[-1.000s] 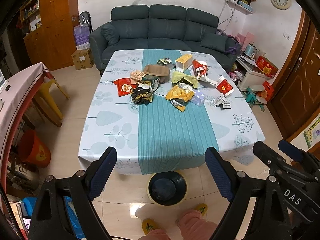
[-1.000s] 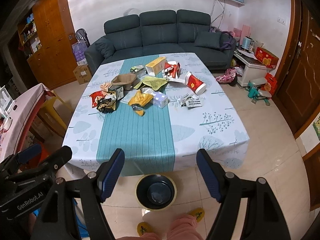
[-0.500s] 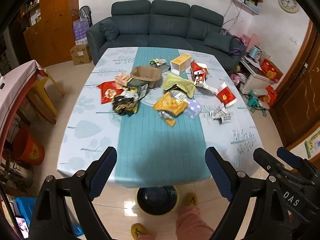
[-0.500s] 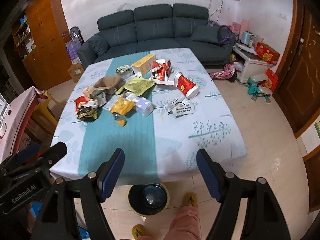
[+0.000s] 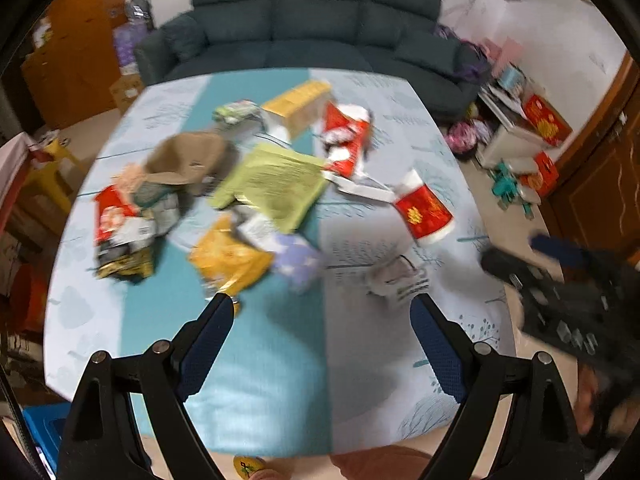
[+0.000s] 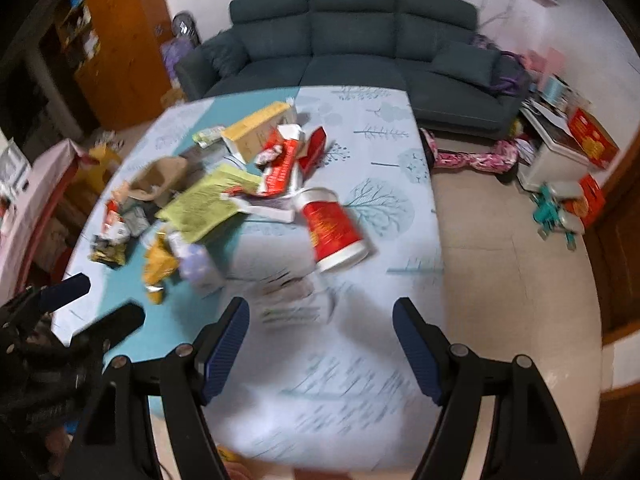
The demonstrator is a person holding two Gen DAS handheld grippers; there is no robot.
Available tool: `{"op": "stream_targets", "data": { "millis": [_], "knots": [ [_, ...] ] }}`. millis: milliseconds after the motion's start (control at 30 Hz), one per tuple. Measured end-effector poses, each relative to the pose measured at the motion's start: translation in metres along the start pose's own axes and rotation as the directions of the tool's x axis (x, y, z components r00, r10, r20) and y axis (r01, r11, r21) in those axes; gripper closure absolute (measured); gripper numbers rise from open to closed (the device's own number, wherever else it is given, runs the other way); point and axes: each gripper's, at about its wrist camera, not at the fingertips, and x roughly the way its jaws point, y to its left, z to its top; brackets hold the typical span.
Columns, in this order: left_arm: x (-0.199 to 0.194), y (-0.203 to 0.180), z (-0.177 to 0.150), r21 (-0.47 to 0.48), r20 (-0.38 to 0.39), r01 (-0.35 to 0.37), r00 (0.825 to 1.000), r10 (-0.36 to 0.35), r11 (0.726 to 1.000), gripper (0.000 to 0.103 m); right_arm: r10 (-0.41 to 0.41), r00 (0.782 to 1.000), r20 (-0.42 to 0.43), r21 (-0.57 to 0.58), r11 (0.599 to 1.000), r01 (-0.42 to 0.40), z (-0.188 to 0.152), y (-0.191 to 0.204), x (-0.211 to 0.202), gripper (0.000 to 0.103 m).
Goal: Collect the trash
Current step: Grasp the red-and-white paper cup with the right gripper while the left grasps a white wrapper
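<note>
I am holding my left gripper (image 5: pixel 320 340) over the near edge of the counter (image 5: pixel 260 380), its blue-padded fingers (image 5: pixel 204 352) spread wide and gripping nothing. My right gripper (image 6: pixel 320 344) is hanging over the white, tree-printed side of the cloth, its fingers (image 6: pixel 416 356) likewise parted and bare. A teal runner (image 5: pixel 256 344) is running down the middle of the counter.

Just beyond my right fingers a crumpled white wrapper (image 6: pixel 294 300) is lying flat, blurred. Past it a red paper cup (image 6: pixel 334 230) is lying on its side, mouth toward me. To the left of these a purple-and-white packet (image 5: pixel 294 254) is touching a yellow bag (image 5: pixel 230 258), and farther left a dark snack bag (image 5: pixel 124 256) is sitting beside a red packet (image 5: pixel 110 208). Behind them a green sheet (image 5: pixel 276 182) is spreading out, with a brown paper bowl (image 5: pixel 186 156) to its left, red-and-white cartons (image 6: pixel 286 160) to its right and a yellow box (image 6: pixel 258 128) near the far edge.

Beyond the counter a dark sofa (image 6: pixel 352 36) is standing against the white wall, a wooden cabinet (image 6: pixel 116 44) at the left and a red box (image 6: pixel 592 138) among the clutter at the right, on the tiled floor (image 6: pixel 508 240)
</note>
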Motion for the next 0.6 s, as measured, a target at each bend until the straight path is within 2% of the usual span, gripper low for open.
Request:
{"op": "stream_targets", "data": {
  "millis": [100,267,333,400,600],
  "knots": [
    [0.021,-0.013,0.008,0.035,-0.031,0.005,1.0,-0.004,0.999,0.014,0.005,1.0,-0.028,-0.052,0.999,-0.007,0.023,-0.013,0.035,0.028],
    [0.05,-0.029,0.018,0.112,-0.099,0.012,0.995,-0.001,0.994,0.014,0.061,0.996,-0.071,-0.062,0.996,-0.065,0.047,-0.02,0.085,0.029],
    [0.06,-0.034,0.021,0.143,-0.12,0.013,0.993,0.004,0.99,0.014,0.073,0.993,-0.093,-0.078,0.994,-0.08,0.053,-0.018,0.102,0.036],
    [0.069,-0.038,0.025,0.164,-0.154,0.035,0.988,-0.009,0.986,0.014,0.072,0.988,-0.135,-0.095,0.992,-0.085,0.056,-0.017,0.12,0.058],
    [0.095,-0.055,0.032,0.206,-0.253,0.123,0.965,-0.068,0.971,0.014,0.15,0.978,-0.146,-0.047,0.986,-0.158,0.057,-0.039,0.124,0.06]
  ]
}}
